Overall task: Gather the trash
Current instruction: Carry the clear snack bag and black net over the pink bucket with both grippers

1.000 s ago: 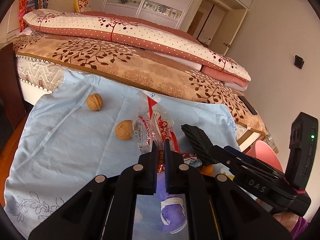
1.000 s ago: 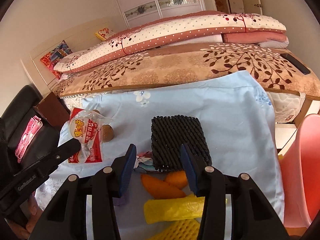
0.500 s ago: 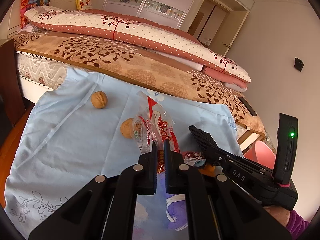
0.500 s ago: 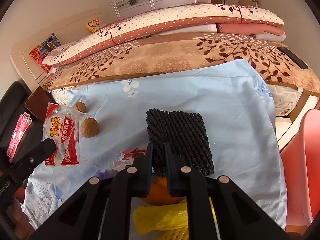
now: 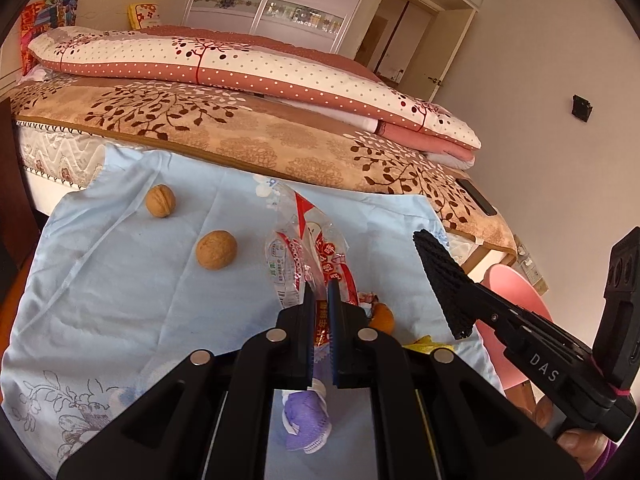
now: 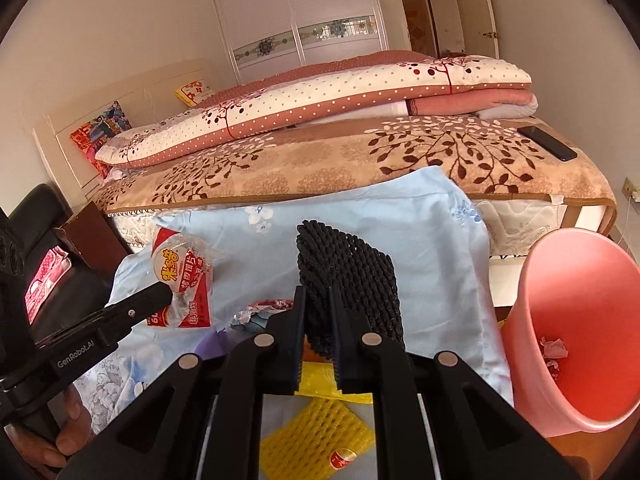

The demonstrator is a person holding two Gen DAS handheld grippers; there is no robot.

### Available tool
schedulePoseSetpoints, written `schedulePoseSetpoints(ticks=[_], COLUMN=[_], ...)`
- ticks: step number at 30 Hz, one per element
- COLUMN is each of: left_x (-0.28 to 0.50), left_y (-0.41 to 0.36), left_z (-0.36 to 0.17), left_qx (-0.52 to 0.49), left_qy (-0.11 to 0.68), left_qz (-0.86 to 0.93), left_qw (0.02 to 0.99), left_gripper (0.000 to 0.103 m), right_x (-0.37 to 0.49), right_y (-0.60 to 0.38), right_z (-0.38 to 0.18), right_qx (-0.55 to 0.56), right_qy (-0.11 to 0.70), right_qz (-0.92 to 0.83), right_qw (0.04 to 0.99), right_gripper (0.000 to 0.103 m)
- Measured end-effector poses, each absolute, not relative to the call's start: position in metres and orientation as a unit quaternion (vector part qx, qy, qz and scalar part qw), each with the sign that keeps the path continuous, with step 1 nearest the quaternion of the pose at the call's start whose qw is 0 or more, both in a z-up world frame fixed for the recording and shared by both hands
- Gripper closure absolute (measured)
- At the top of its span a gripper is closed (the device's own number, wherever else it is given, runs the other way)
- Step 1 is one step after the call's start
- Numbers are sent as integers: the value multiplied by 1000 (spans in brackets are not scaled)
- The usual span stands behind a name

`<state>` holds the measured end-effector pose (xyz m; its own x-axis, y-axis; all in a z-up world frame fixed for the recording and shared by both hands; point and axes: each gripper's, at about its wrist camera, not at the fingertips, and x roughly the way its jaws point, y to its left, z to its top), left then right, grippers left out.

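My left gripper (image 5: 319, 294) is shut on a clear red-and-white snack wrapper (image 5: 308, 252), held above the light blue cloth (image 5: 100, 280); it also shows in the right wrist view (image 6: 182, 284). My right gripper (image 6: 318, 294) is shut on a black foam fruit net (image 6: 344, 272), lifted off the cloth; it shows at the right of the left wrist view (image 5: 444, 276). A pink trash bin (image 6: 580, 320) with a few scraps inside stands to the right.
Two walnuts (image 5: 216, 249) (image 5: 160, 200) lie on the cloth. A purple foam net (image 5: 306, 412), an orange piece (image 5: 382, 316), a yellow foam net (image 6: 320, 436) and crumpled wrappers (image 6: 256, 312) lie near me. A bed (image 5: 240, 128) with quilts is behind, a phone (image 6: 548, 142) on it.
My right gripper has closed on the black foam net and lifted it, swinging toward the pink bin. My left gripper keeps hold of the wrapper and has risen slightly.
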<state>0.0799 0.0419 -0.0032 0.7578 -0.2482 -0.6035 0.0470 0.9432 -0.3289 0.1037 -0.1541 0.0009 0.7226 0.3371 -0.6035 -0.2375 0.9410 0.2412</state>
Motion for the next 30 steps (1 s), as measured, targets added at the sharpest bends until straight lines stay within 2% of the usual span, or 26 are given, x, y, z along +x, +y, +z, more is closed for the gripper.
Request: schedulePoseSetpoints(ticks=[30], left_x=[82], left_y=[-86], left_z=[25], left_qx=[-57], left_qy=[315], left_qz=[-192], left_qw=[928], left_gripper=[98], right_x=[64], right_y=[-259], right_z=[8], right_qx=[133], right_qy=[301], right_qz=[47], right_qw=[943], right_gripper=[92])
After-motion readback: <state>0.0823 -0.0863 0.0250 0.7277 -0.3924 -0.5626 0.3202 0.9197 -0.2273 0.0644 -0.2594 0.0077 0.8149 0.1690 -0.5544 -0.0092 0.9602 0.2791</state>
